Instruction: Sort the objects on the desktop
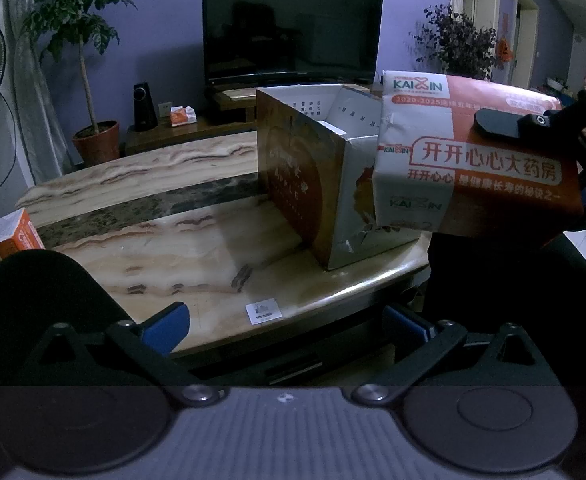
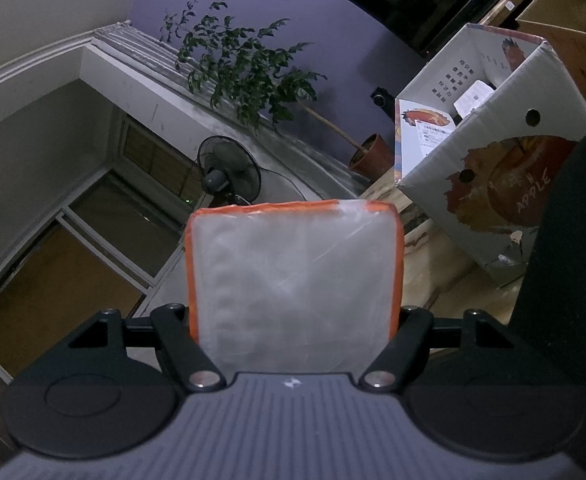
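Right claw clamped on orange-and-white plastic-wrapped tissue pack, held beside open white cardboard apple box on marble tabletop; left claw wide, empty; next: lift over rim, release inside

Both grippers: ribbed grey housing, black linkage arms, silver pivot screws. Left gripper has blue finger pads. Round black discs flank each housing.

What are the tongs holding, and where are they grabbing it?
The right tongs grip the orange tissue pack across its end, by its two sides. The left tongs hold nothing.
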Demonstrator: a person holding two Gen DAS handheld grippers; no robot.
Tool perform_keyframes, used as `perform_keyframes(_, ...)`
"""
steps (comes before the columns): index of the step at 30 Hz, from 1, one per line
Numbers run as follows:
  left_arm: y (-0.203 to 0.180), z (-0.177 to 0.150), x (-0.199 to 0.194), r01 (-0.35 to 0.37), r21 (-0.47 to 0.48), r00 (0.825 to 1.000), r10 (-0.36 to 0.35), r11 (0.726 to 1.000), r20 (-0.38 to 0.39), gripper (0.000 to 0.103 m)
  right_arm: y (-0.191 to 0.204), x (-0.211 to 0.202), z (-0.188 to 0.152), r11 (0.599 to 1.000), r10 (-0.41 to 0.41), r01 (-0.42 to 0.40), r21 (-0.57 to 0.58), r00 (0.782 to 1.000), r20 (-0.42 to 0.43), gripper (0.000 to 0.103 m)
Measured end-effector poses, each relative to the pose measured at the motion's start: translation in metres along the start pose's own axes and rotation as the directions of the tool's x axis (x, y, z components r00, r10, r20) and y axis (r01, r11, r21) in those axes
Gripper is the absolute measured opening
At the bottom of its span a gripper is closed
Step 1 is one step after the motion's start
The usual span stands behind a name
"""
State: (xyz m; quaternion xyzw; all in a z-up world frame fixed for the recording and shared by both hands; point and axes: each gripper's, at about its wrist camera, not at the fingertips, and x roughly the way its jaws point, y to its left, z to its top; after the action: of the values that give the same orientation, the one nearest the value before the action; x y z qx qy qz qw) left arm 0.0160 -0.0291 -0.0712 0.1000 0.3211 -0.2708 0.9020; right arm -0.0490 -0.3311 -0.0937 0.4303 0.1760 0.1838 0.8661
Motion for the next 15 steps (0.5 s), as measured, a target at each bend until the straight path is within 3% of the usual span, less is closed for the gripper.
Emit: perform_keyframes(15, -0.0006, 0.0005, 0.0013, -0.004, 0.004, 1.000, 0.004, 1.000, -0.010, 0.102, 0.0001, -0.0007, -0.0004, 1.000, -0.001, 0.001, 0.003, 1.000, -0.002, 0.074)
